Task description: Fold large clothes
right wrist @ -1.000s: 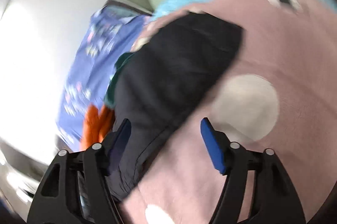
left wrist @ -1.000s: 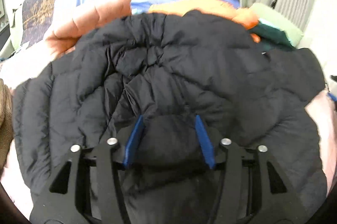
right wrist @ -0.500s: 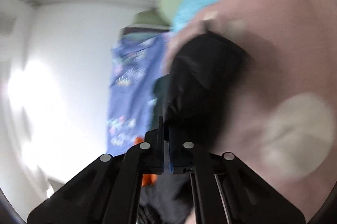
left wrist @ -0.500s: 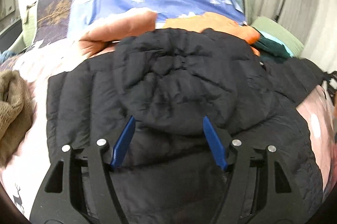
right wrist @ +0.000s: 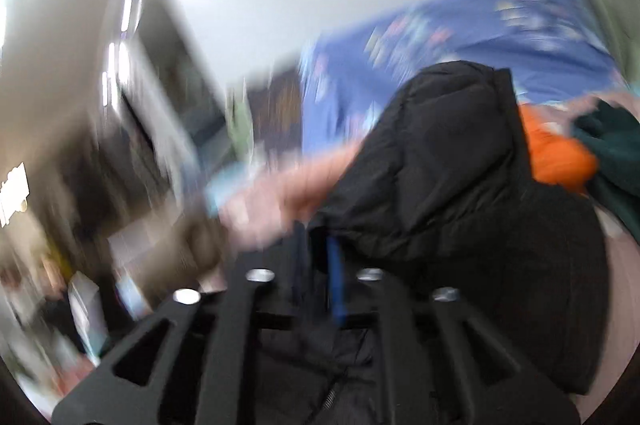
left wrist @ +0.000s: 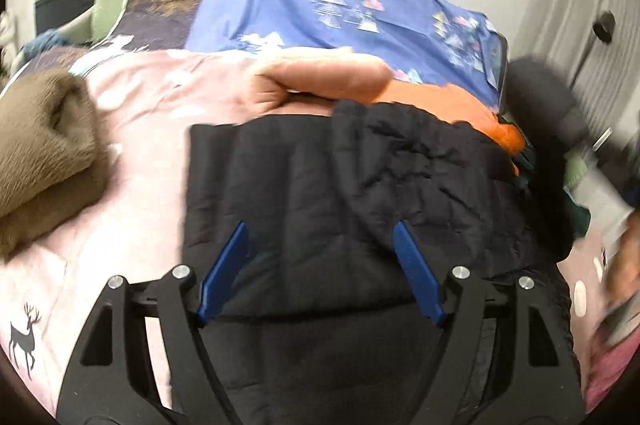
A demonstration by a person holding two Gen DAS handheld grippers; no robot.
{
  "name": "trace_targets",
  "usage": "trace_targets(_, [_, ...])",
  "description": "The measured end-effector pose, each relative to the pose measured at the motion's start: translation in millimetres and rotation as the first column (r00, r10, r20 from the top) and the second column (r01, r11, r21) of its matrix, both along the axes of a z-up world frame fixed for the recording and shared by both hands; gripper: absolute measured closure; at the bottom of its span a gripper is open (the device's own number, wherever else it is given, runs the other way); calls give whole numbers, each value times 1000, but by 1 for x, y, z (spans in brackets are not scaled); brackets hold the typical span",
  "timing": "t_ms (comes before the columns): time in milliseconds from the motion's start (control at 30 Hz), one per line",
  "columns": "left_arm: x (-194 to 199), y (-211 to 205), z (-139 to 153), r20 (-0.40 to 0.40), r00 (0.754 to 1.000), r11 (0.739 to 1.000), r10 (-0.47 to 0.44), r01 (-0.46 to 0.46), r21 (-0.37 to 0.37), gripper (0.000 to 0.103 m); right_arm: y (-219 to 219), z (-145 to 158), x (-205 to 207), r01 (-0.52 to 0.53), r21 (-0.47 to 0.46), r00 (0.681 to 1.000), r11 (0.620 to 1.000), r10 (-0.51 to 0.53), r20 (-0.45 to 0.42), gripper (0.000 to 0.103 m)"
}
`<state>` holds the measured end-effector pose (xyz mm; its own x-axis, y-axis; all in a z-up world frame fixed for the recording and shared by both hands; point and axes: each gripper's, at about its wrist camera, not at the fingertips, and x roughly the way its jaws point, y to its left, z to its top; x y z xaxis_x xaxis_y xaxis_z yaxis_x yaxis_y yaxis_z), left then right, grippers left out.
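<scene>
A black quilted puffer jacket (left wrist: 360, 185) lies spread on a pink bedspread (left wrist: 152, 113). My left gripper (left wrist: 320, 265) hovers over the jacket's near part, jaws wide open and empty. In the right wrist view my right gripper (right wrist: 320, 253) is shut on a fold of the black jacket (right wrist: 448, 161) and holds it lifted; the view is blurred by motion. A blurred dark sleeve (left wrist: 544, 97) shows raised at the right of the left wrist view.
An orange jacket (left wrist: 452, 105) and a peach one (left wrist: 320, 81) lie behind the black jacket. A brown fleece (left wrist: 44, 153) lies at the left. A blue patterned pillow (left wrist: 340, 5) is against the wall. Dark green cloth (right wrist: 612, 153) lies at the right.
My right gripper closed on the jacket's sleeve and has swung it up and over. My left gripper let the jacket go, opened wider and drew back.
</scene>
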<state>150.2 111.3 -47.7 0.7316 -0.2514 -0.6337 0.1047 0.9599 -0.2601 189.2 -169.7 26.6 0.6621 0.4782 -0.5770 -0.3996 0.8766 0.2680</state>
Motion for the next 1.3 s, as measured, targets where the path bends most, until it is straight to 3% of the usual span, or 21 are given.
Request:
trace_targets(33, [-1,12,-3,-13,1000,1000,13,-13,-26,26,31,-23,2,-47,-120,998,992,43,-35,70])
trace_targets(133, [-5,34,-11,-36,999,998,35,-37,-54,26,67,-58,-11,-128,-232,990,964,112,-81,66])
trace_targets(167, [-5,38,-13,-38,999,998,36,-39,-57,25,67,-64,-15,-141,-230,988,963,122,-94,63])
trace_targets(233, [-3,46,-18,-45,998,996,41,-45,-79,25,51,-63,-15,-150,-197,986,969,133,-100,46])
trace_targets(267, [-2,47,-20,-50,998,995,42,-46,-90,25,52,-62,-25,-158,-190,986,969,142,-92,43])
trace_targets(400, [7,43,-27,-59,998,986,9,-19,-167,25,33,-50,-46,-152,-206,988,967,142,-61,42])
trace_targets(533, [21,17,-28,-47,993,968,-111,97,-233,17,4,-53,-64,-85,-163,994,983,71,-86,42])
trace_targets(600, [35,0,-31,-72,988,970,-136,118,-213,17,-8,-55,-68,-40,-153,995,987,26,-96,42])
trace_targets(700, [62,-29,-41,-130,987,996,-89,84,-39,19,-25,-58,-74,5,-125,994,992,-19,-108,42])
trace_targets(733, [69,-33,-44,-143,986,997,-80,78,-18,34,-30,-59,-76,13,-114,994,993,-26,-111,42])
trace_targets(767, [75,-36,-49,-156,984,996,-90,87,-26,72,-37,-59,-79,23,-108,993,994,-35,-110,42])
trace_targets(800, [79,-37,-51,-174,979,993,-108,100,-55,89,-41,-58,-80,32,-112,993,993,-44,-107,42])
trace_targets(833, [79,-37,-47,-175,978,992,-110,97,-80,95,-46,-57,-81,44,-123,993,991,-57,-99,42])
trace_targets(933, [54,-28,-8,-26,996,994,-89,87,-63,96,-63,-45,-87,89,-142,994,986,-96,-47,42])
trace_targets(1000, [34,-9,18,63,997,999,-38,40,-22,96,-73,-36,-88,119,-137,993,983,-121,-7,42])
trace_targets(1033, [28,3,23,81,997,1000,-2,1,4,95,-79,-33,-87,140,-134,990,981,-140,9,37])
trace_targets(1133, [33,29,8,31,996,994,82,-83,65,94,-88,-44,-75,227,-169,973,959,-230,1,28])
trace_targets(1233, [48,54,-43,-135,981,990,140,-136,40,93,-95,-86,-50,304,-269,927,914,-349,-137,28])
trace_targets(1300, [49,57,-61,-157,975,987,160,-153,53,87,-99,-102,-46,308,-259,910,915,-363,-200,28])
